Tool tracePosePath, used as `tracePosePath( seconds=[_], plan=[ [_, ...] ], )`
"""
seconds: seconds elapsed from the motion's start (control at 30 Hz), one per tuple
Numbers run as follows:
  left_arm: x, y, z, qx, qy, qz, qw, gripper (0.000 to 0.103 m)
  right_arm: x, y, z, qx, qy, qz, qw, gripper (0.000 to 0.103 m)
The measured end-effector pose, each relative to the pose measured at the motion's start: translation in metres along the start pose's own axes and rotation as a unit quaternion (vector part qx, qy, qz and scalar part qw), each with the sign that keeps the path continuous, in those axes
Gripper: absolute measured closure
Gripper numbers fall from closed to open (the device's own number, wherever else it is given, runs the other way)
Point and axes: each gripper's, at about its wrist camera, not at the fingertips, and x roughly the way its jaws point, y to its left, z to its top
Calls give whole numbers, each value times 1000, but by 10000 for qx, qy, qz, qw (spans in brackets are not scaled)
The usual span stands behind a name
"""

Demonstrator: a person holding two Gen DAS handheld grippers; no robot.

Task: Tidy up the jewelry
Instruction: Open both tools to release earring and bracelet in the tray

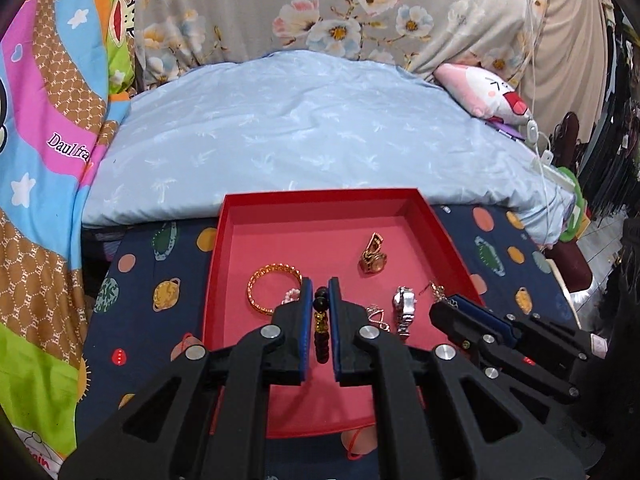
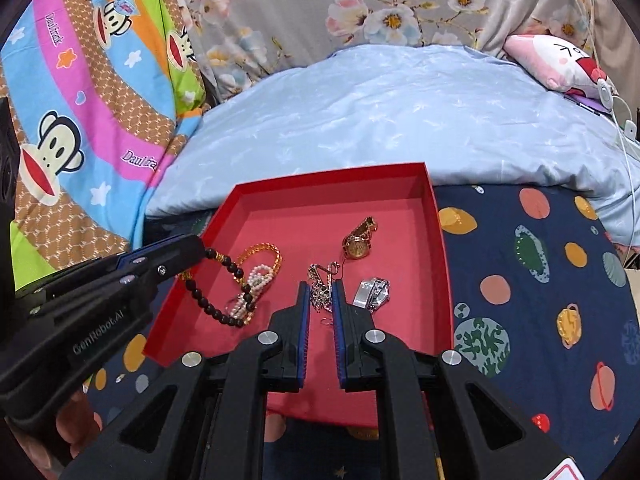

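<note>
Jewelry (image 2: 320, 292) beside "GenRobot.AI" claw (image 2: 200, 250)

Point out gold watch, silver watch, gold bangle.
gold watch (image 2: 357, 246), right wrist view, on its dial.
silver watch (image 2: 373, 291), right wrist view, on its case.
gold bangle (image 1: 256, 280), left wrist view, on its left arc.

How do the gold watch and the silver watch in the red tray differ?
The gold watch is gold-coloured with a round dial showing; the silver watch is shiny silver and its dial is hard to make out. The gold watch lies farther back in the red tray, well beyond both grippers; the silver watch lies nearer, just beside the right gripper. Both rest loose on the tray floor, held by neither gripper.
</note>
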Motion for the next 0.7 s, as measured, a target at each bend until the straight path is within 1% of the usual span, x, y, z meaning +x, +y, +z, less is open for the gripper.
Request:
tracePosePath(
  seconds=[0.3,0.63,0.67,0.7],
  plan=[
    [29,3,-12,20,203,112,9997,96,29,-6,-3,16,129,-105,9999,93],
    [35,7,-14,0,225,194,9996,95,41,-2,-5,-50,207,-105,9997,92],
    [34,7,-14,-5,228,225,9995,92,40,-1,-6,-66,163,-163,9997,89],
    [34,8,-14,-20,228,233,9995,83,38,-1,-6,-73,151,-180,9997,85]
  ],
)
